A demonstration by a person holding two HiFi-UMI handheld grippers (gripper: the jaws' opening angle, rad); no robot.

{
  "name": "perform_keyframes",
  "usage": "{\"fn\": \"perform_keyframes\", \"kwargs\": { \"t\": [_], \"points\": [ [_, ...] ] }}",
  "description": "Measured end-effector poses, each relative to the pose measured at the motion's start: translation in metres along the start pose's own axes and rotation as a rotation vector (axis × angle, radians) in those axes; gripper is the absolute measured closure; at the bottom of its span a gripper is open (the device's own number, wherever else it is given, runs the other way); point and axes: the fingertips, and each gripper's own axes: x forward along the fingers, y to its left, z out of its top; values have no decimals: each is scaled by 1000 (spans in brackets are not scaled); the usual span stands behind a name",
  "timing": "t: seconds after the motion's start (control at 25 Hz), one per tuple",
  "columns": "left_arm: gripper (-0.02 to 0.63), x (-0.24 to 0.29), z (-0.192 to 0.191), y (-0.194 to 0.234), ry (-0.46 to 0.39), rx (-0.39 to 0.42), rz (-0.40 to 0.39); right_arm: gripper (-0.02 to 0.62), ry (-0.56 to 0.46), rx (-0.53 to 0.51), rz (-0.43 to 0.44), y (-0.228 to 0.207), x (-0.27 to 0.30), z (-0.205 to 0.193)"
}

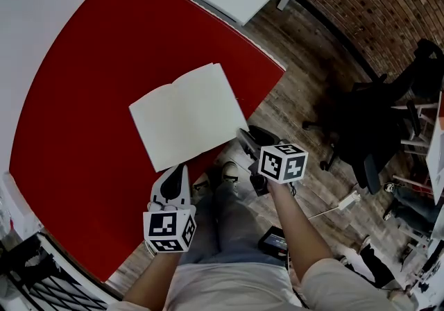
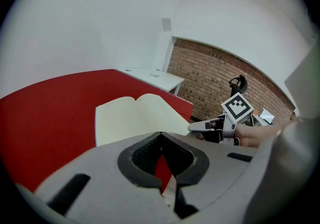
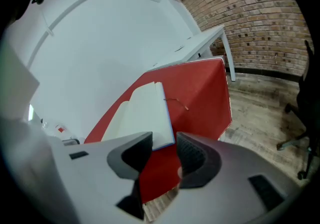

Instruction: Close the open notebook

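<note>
right gripper view: the right gripper [image 3: 164, 149] is hanging with its jaws spread wide and nothing between the pads. it is pointing at the near right corner of the notebook [image 3: 142, 113], probably to catch the page edge there.
left gripper view: the left gripper [image 2: 161, 135] is hovering clenched and empty, tips meeting, just short of the notebook's near edge. it is probably waiting to steady the left page.
notebook: it is lying open and flat, blank pages up, on the red table [image 1: 76, 94], close to the table's near edge. neither gripper is touching it.
ribbon: a thin bookmark strand [image 3: 176, 103] is trailing off the right page onto the red top.
next move, as i judge it: the right half is sitting nearest the spread jaws, so it is looking like the side to fold over.
</note>
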Motion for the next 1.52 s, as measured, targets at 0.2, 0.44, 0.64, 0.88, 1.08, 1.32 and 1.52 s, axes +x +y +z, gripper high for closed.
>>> {"fn": "perform_keyframes", "kwargs": {
  "t": [0.2,0.44,0.64,0.88,1.08,1.32,1.52],
  "points": [
    [600,-2,-6,9,7,-17,17,474,-2,43,27,1,1,1],
    [600,-5,-3,13,0,-21,30,566,-38,41,-1,7,-10,10],
    [600,-6,-3,11,-2,-21,31,569,-49,12,-12,12,-16,15],
    [600,-5,-1,10,-10,-25,34,569,-80,-67,-52,22,-25,28],
    [600,-15,-2,17,-27,-37,49,569,-89,-140,-67,40,-35,33],
    [600,-31,2,27,-53,-60,76,569,-109,-265,-81,75,-49,44],
    [600,-48,4,40,-79,-82,104,569,-107,-390,-91,110,-55,49]
  ]
}}
